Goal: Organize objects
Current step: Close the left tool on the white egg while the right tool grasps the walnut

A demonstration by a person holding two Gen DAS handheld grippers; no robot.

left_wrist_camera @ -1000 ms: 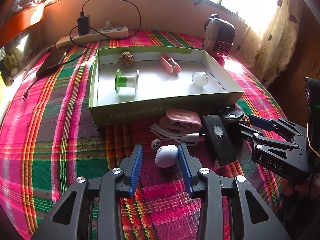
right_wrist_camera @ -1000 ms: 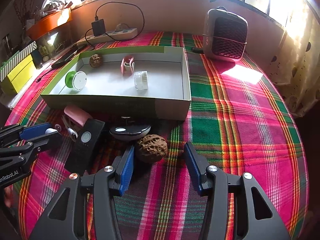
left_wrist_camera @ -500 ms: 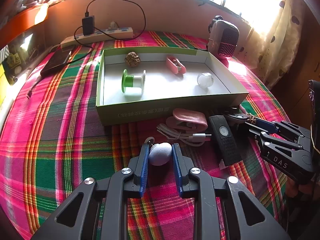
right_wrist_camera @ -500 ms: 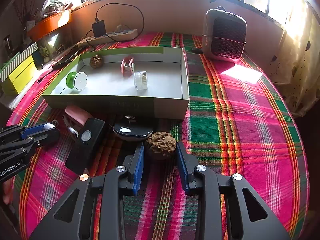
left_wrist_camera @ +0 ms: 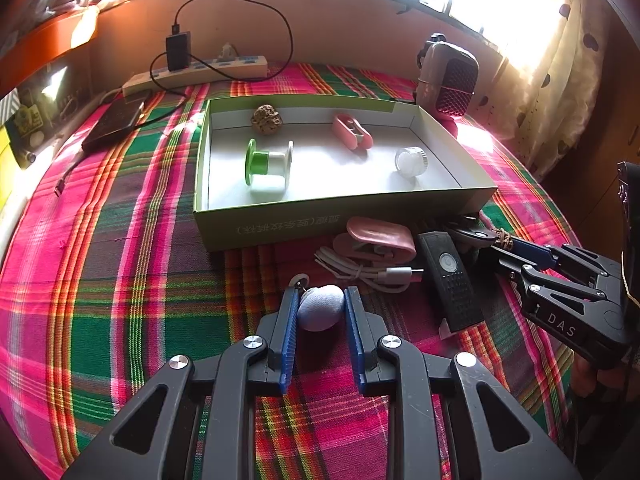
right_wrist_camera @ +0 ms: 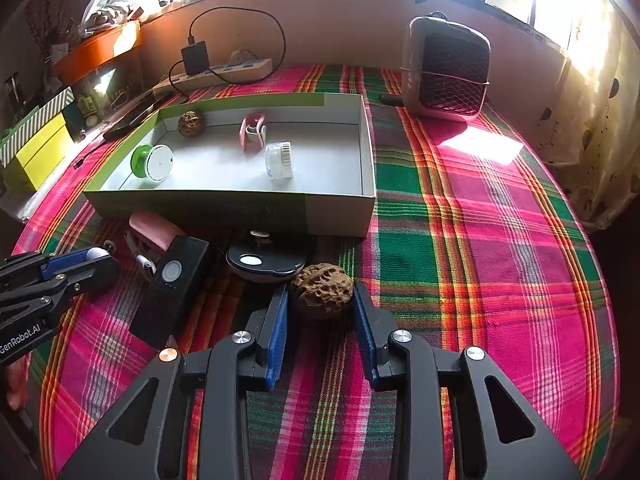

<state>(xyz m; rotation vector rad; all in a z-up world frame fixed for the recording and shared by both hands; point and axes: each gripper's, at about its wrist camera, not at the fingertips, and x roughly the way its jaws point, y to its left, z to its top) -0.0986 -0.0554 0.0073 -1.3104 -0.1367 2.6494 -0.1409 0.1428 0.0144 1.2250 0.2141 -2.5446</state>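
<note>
Objects for sorting were gripped on both sides: a pale egg-shaped ball (left_wrist_camera: pixel 321 307) was clamped by the left gripper (left_wrist_camera: pixel 320 312), a wrinkled brown walnut (right_wrist_camera: pixel 322 290) by the right gripper (right_wrist_camera: pixel 321 300). Both rested on the plaid cloth (right_wrist_camera: pixel 480 264) before the green box (right_wrist_camera: pixel 224 202). The grasp step appeared complete; lifting and carrying over the box's near wall was judged the next requirement.

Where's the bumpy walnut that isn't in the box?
In the right wrist view, the walnut sits between the right gripper pads, on the tablecloth just before the black disc.
</note>
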